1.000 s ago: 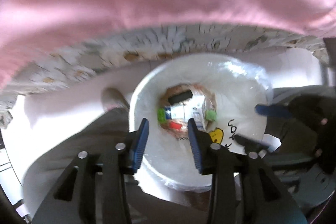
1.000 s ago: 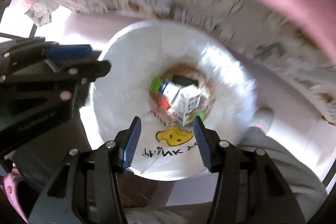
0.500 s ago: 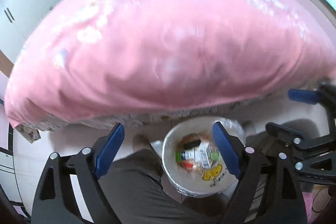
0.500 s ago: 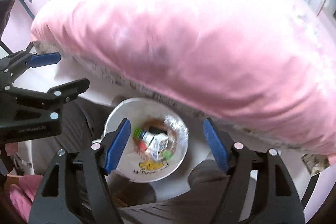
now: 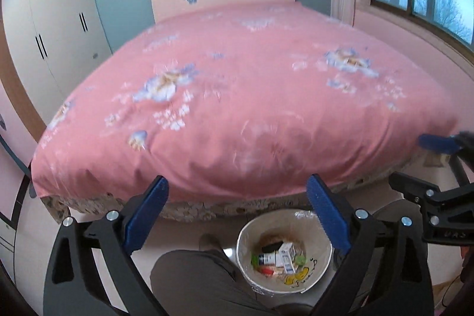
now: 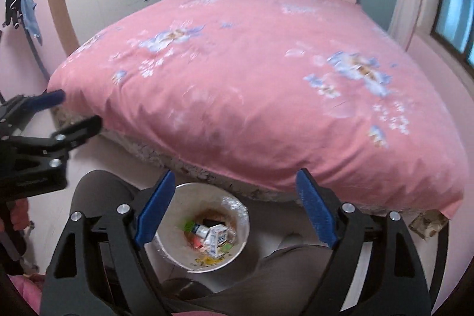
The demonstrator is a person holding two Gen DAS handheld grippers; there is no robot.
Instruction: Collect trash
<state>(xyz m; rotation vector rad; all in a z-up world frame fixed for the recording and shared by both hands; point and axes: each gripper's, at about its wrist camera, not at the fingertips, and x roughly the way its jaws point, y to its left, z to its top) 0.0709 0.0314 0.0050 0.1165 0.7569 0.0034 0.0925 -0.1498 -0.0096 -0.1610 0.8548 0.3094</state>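
trash bin point(image 5: 321, 274) sits on the floor at the bed's point(image 5: 237, 108) foot, cartons point(image 6: 217, 237) already inside. left gripper point(image 5: 237, 211) spread wide, empty; right gripper point(image 6: 234, 205) likewise. i'd scan the duvet slowly before reaching for anything.

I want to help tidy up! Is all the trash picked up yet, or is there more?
Looks nearly done. The white bin on the floor already holds trash, including a small carton. Nothing is in hand: the left gripper and right gripper are both open and empty. No litter shows on the pink bed, so I can't see anything left.
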